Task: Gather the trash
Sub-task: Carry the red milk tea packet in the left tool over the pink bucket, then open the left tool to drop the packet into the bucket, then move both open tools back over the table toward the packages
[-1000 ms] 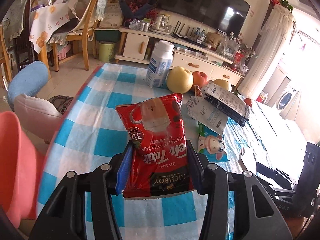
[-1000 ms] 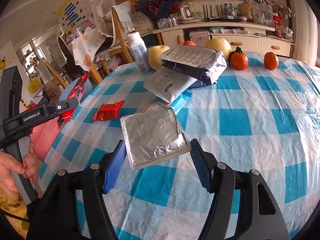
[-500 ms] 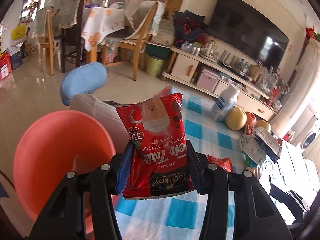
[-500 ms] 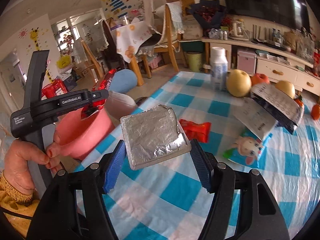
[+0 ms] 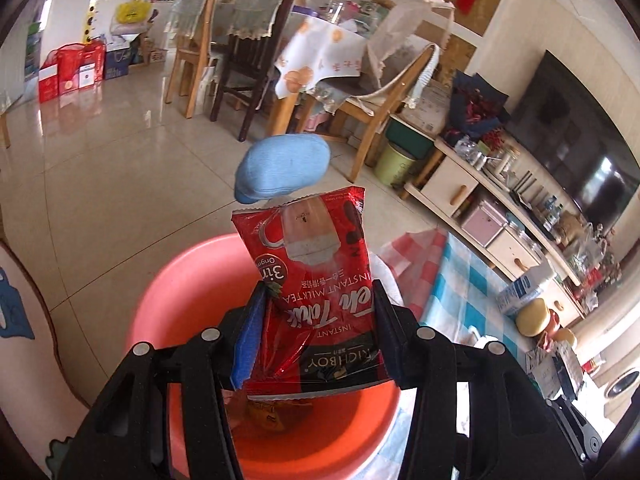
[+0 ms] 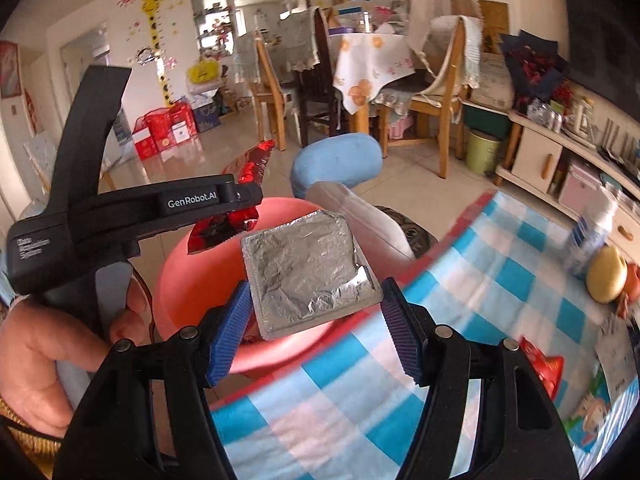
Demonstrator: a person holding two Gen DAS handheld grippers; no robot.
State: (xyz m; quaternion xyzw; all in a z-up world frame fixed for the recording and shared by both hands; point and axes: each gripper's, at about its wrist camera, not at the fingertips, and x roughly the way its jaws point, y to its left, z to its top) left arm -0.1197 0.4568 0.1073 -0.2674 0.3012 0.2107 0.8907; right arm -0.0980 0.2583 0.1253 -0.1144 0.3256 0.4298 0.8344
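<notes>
My left gripper (image 5: 316, 312) is shut on a red instant milk tea packet (image 5: 316, 280) and holds it over the pink basin (image 5: 180, 280), which has a yellowish wrapper (image 5: 268, 412) in its bottom. My right gripper (image 6: 316, 320) is shut on a square silver foil packet (image 6: 304, 268), held over the table edge next to the basin (image 6: 200, 272). The left gripper (image 6: 240, 196) with the red packet (image 6: 248, 168) shows in the right wrist view above the basin's far side.
The blue-checked table (image 6: 480, 280) carries a small red wrapper (image 6: 540, 364), a cartoon packet (image 6: 592, 408), a white bottle (image 6: 592, 232) and a yellow fruit (image 6: 606, 276). A blue-backed seat (image 5: 280, 168) stands behind the basin. Wooden chairs (image 5: 360, 100) stand on the tiled floor.
Both grippers have swung left from over the table to the pink basin beside it, each still holding its packet. The left gripper now hangs above the basin.
</notes>
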